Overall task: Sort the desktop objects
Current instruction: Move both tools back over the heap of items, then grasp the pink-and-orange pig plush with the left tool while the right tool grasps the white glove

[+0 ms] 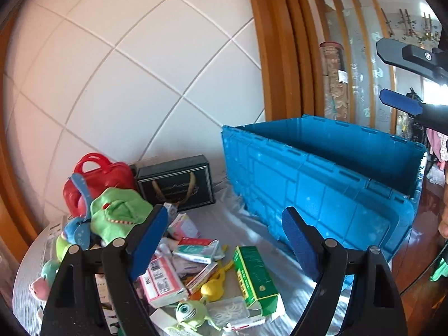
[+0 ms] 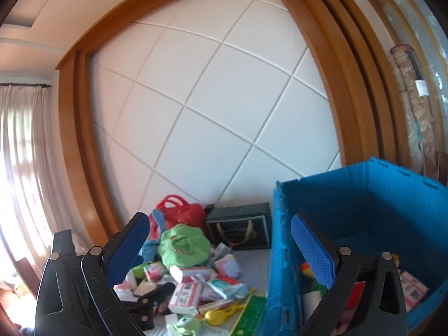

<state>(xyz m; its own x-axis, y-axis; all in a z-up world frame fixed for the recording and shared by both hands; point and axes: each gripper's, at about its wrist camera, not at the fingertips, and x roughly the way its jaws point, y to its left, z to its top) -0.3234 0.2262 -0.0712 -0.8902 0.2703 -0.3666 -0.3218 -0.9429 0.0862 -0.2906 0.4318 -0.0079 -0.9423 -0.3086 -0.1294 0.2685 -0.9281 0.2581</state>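
Observation:
A pile of small things lies on the grey table (image 1: 238, 224): a green carton (image 1: 254, 277), a pink box (image 1: 162, 280), a green one-eyed toy (image 1: 190, 312), a green plush (image 1: 117, 212), a red toy handbag (image 1: 103, 179) and a black gift box (image 1: 176, 182). My left gripper (image 1: 224, 240) hangs open just above the pile, nothing between its blue pads. To the right stands an open blue crate (image 1: 322, 168). My right gripper (image 2: 221, 246) is open wide and empty, straddling the crate's left wall (image 2: 280, 224). It also shows above the crate as the right gripper (image 1: 392, 78). Several items lie inside the crate, among them a pink box (image 2: 414, 291).
A white tiled wall in a wooden frame (image 2: 72, 140) rises right behind the table. A rolled carpet (image 1: 334, 84) leans behind the crate. Curtains (image 2: 25, 154) hang at the left. A person's hand (image 1: 443, 218) shows at the right edge, over a dark wood floor.

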